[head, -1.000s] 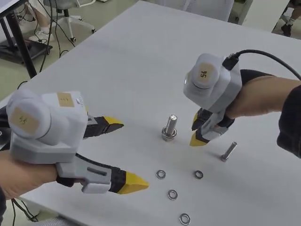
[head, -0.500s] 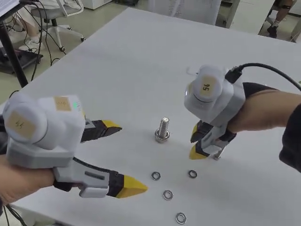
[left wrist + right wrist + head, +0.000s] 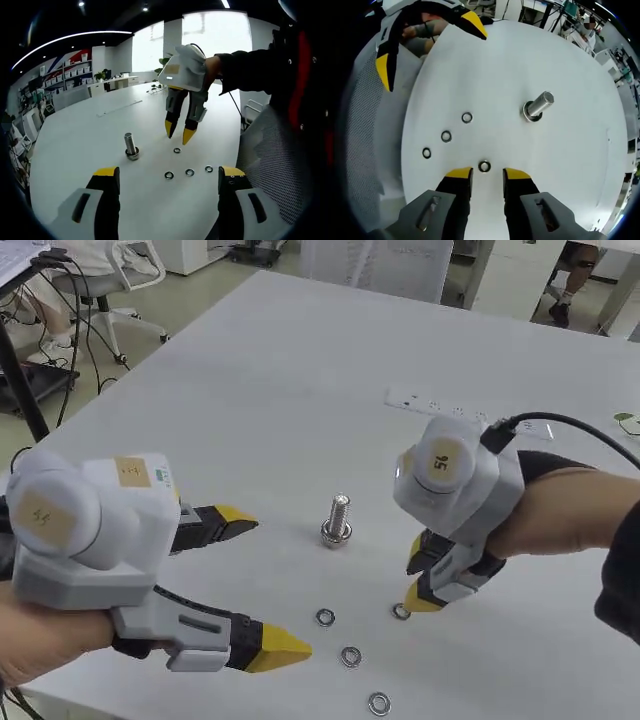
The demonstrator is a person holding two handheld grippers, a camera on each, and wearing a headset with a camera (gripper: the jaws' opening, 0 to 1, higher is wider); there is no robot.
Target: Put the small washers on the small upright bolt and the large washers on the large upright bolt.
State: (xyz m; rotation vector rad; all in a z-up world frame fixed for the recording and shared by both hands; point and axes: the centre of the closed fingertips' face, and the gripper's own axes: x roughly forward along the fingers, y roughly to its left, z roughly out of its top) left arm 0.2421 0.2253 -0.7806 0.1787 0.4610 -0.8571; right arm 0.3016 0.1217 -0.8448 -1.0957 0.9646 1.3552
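Note:
One upright steel bolt (image 3: 337, 520) stands mid-table with a washer at its base; it appears as the bolt (image 3: 131, 146) and the bolt (image 3: 538, 106) in the gripper views. Several loose washers lie in front of it: one washer (image 3: 325, 617), a second (image 3: 350, 656), a third (image 3: 379, 703). Another washer (image 3: 401, 612) lies right at the tips of my right gripper (image 3: 418, 578). In the right gripper view that washer (image 3: 484, 166) sits just ahead of my right gripper (image 3: 488, 173), which is narrowly open and empty. My left gripper (image 3: 258, 580) is wide open and empty, left of the washers.
The white table (image 3: 250, 410) has free room beyond the bolt. A white power strip (image 3: 440, 405) lies at the far right. The table's near edge runs just below the nearest washer. An office chair (image 3: 130, 270) stands off the far left corner.
My right gripper has dropped down and toward me, from beside the bolt to the rightmost washer. A small bolt seen to its right a second ago is now behind it. The left gripper has barely moved.

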